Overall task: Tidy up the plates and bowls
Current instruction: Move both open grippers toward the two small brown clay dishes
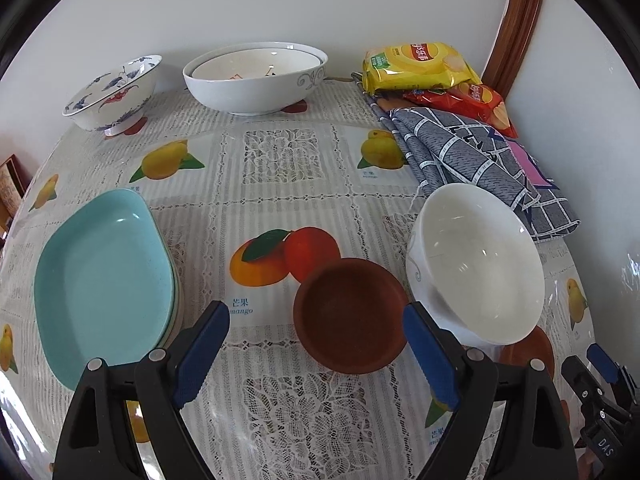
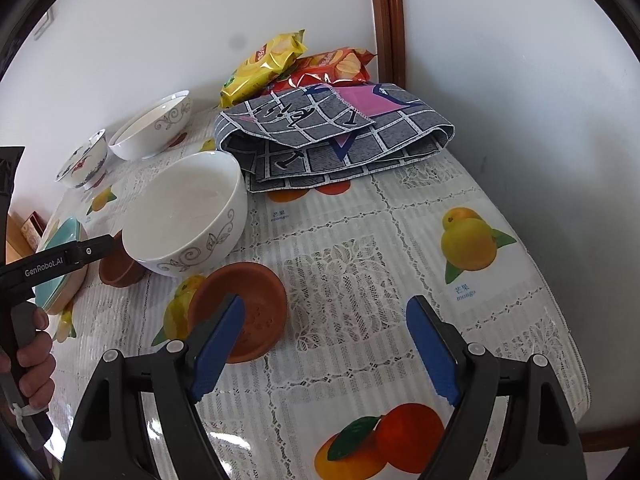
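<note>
My left gripper (image 1: pixel 316 314) stands open low over the table, its jaws either side of a small brown bowl (image 1: pixel 350 316) without touching it. Right of that, a white bowl (image 1: pixel 476 264) sits tilted, partly over a terracotta saucer (image 1: pixel 528 348). A stack of teal plates (image 1: pixel 104 276) lies at the left. My right gripper (image 2: pixel 326 308) is open with only tablecloth between its jaws, and its left finger overlaps the terracotta saucer (image 2: pixel 256 304). The white bowl (image 2: pixel 188 216) is just beyond the saucer.
At the back wall stand a blue-patterned bowl (image 1: pixel 114 92) and two nested white bowls (image 1: pixel 256 78). Chip bags (image 1: pixel 420 66) and a folded checked cloth (image 1: pixel 472 160) fill the back right corner. A hand (image 2: pixel 32 356) holds the left tool. The table edge (image 2: pixel 560 320) curves at right.
</note>
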